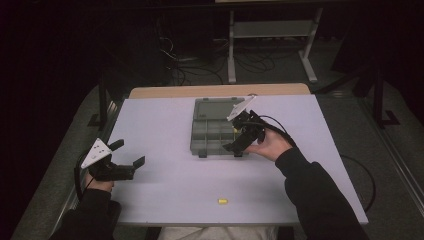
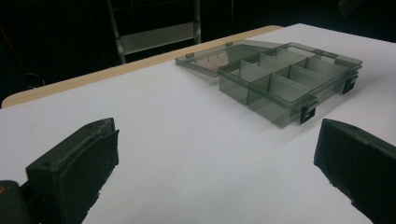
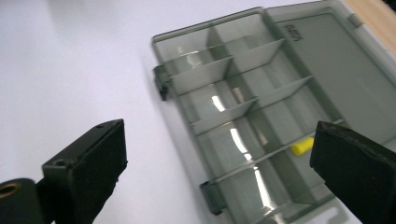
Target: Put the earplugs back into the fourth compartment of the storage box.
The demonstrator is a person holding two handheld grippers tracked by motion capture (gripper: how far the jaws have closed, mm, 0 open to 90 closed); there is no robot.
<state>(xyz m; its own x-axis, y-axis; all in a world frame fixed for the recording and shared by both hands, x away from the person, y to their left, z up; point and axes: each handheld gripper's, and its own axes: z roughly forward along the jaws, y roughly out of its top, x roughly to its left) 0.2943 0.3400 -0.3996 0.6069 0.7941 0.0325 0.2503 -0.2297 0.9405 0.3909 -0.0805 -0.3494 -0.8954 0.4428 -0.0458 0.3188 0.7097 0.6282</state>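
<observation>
Between the spread jaws of the right gripper [image 3: 219, 172] lies the open compartment box [image 3: 243, 116], and one small yellow piece [image 3: 302, 146] sits in a compartment just inside the right-hand finger [image 3: 355, 163]; the gripper holds nothing, so that piece seems already dropped in. A second yellow piece [image 1: 222, 201] lies on the white table [image 1: 165, 185] near its front edge, well apart from both grippers, and it looks like the next thing to fetch. It is probably light and perhaps slightly soft, like foam, so it should lift with little squeeze; being short and rounded it may roll or skid, so the sensible hold is across its middle, one finger on either long side, pressed gently. The left gripper [image 1: 127, 154] rests at the table's left side with its jaws also wide apart and empty, pointed toward the box [image 2: 285, 84]. From above, the loose piece on the table and both hands are plain, though the piece inside the box is barely a speck beside the right gripper [image 1: 239, 142]. The right gripper view shows exactly which compartment holds that piece and the hinged lid laid flat beyond. The left gripper view gives the box's low walls and front latches from the side.
</observation>
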